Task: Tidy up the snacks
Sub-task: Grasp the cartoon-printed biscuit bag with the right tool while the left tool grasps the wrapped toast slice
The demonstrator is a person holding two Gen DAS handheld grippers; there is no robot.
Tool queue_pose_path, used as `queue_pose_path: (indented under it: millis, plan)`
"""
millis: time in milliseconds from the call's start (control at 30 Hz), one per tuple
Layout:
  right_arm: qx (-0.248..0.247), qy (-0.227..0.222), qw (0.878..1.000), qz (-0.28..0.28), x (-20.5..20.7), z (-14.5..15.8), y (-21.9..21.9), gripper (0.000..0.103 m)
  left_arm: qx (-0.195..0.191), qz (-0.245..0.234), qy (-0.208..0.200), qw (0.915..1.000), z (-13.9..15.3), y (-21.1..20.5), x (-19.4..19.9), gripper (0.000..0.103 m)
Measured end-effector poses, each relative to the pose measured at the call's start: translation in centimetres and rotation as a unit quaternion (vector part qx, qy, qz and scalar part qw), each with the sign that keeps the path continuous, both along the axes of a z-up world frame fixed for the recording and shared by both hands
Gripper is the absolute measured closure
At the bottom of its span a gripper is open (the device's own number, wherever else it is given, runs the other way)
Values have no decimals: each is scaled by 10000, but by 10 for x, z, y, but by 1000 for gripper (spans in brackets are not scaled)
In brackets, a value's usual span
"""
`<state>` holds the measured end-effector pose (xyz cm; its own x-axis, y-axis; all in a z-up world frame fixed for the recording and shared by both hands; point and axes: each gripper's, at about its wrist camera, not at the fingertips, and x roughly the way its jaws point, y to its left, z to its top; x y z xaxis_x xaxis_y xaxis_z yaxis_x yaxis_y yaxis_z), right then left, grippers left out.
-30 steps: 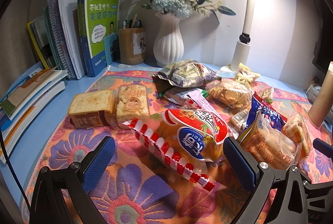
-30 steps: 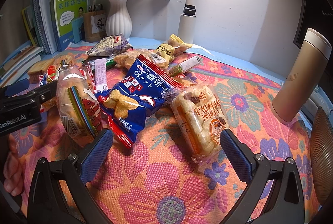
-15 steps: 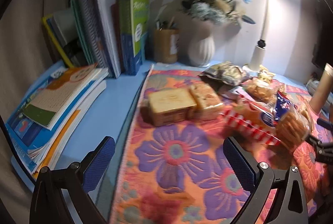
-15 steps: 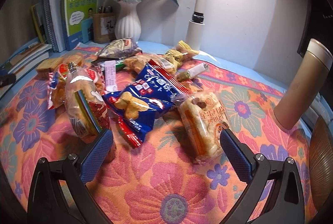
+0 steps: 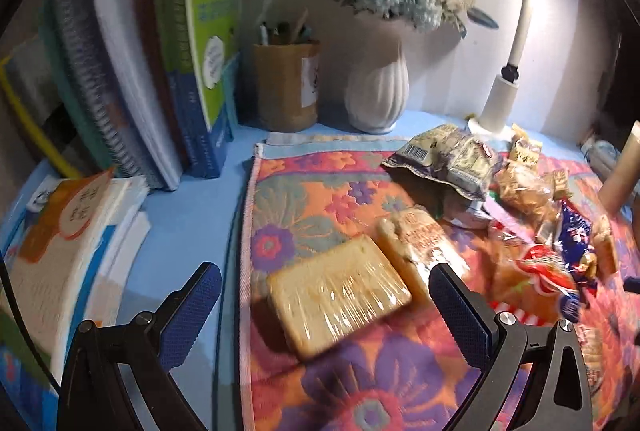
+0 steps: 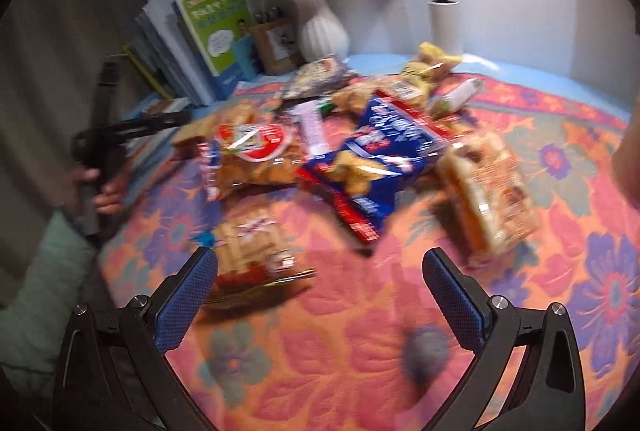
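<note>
Left claw [image 5: 324, 305]: released, jaws wide apart, holding nothing; hovers over the left edge of the floral cloth [image 5: 320, 191].
Right claw [image 6: 320, 295]: released, jaws wide, empty; hovers above the near part of the cloth.
Wrapped toast slice [image 5: 338, 295]: flat on the cloth, between the left claw's pads [image 5: 188, 319] in view; contact cannot be told.
Wrapped cake bar [image 5: 420, 245]: just beside the toast, on its right, touching it.
Snack pile: red-and-white bag [image 6: 252, 155], blue biscuit bag [image 6: 384, 159] and clear pastry pack [image 6: 488, 187] lie mid-cloth, close together, partly overlapping.
Small cracker pack [image 6: 252, 243]: apart from the pile, just ahead of the right claw's left pad; blurred.
Grey foil bag [image 5: 444, 159]: far side of the cloth, near the lamp base [image 5: 500, 103].
Tabletop [image 5: 192, 215]: blue, bare strip left of the cloth.
Background: upright books [image 5: 160, 71], pen holder [image 5: 286, 87], white vase [image 5: 376, 91] against the wall.
Person: hand [image 6: 100, 187] grips the left tool handle at the left edge of the right view.
</note>
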<state>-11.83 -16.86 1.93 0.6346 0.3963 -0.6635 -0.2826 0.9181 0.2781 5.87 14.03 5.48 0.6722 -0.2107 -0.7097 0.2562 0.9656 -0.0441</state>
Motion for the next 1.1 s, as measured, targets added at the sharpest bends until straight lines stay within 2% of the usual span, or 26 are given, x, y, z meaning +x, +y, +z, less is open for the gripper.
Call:
queue_pose_path:
  millis: [67, 167, 233, 300, 400, 500, 567, 700, 800, 833, 967, 1067, 1100]
  plan:
    - [-27, 25, 9995, 300, -3, 0, 20, 0, -119, -156, 159, 9997, -7, 2, 8, 0]
    - [-453, -32, 9973, 585, -3, -1, 50, 0, -357, -393, 477, 9975, -17, 5, 10, 0]
    - [-872, -133, 9942, 623, 1, -4, 66, 0, -576, -763, 712, 9929, -19, 4, 1, 2]
    - [-1081, -136, 9921, 624, 8, -8, 73, 0, -512, -1040, 739, 9905, -19, -2, -14, 2]
    - [-997, -9, 9926, 688, 18, -14, 72, 0, 4, -1220, 439, 9916, -12, -11, -34, 2]
    - [-987, 141, 9927, 685, 30, -21, 69, 0, 262, -938, 138, 9952, -2, -10, -23, 2]
    - [-851, 226, 9933, 754, 37, -23, 68, 0, 367, -820, 129, 9959, -2, -9, -8, 2]
    - [-667, 343, 9935, 855, 44, -29, 67, 0, 670, -1194, 379, 9899, -17, -25, 16, 2]
    - [-494, 475, 9935, 913, 47, -31, 64, 0, 615, -1322, 458, 9883, -22, -28, 19, 3]
    - [-451, 513, 9933, 929, 47, -32, 64, 0, 608, -1319, 467, 9883, -22, -29, 19, 6]
    - [-244, 630, 9908, 1170, 45, -33, 73, 0, 627, -1412, 439, 9870, -23, -26, 4, 9]
    - [-393, 511, 9910, 1172, 41, -32, 84, 0, 539, -1399, 378, 9880, -21, -25, -8, 15]
    - [-532, 493, 9914, 1089, 41, -32, 88, 0, 466, -1326, 363, 9894, -20, -24, -9, 20]
